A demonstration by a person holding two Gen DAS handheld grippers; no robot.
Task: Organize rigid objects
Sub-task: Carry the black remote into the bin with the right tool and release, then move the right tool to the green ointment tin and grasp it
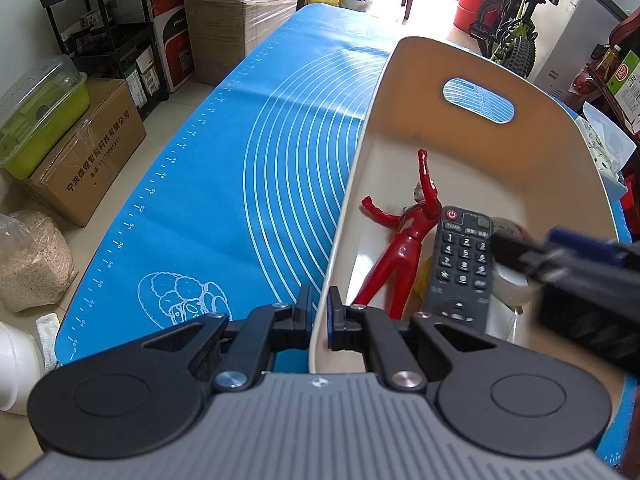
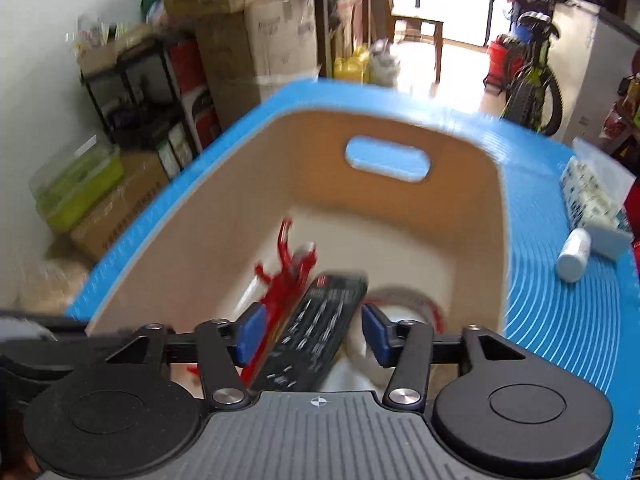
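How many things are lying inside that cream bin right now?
3 that I can see: a red figure by the left wall of the bin, a black remote beside it, and a tape roll behind the remote. More may be hidden underneath.

Both wrist cams close, down into bin (image 1: 400,92)

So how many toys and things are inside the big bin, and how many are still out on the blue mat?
In the bin:
Red toy figure: 1
Black remote control: 1
Roll of tape: 1
On the blue mat:
White bottle: 1
Patterned pack: 1
Total: 5
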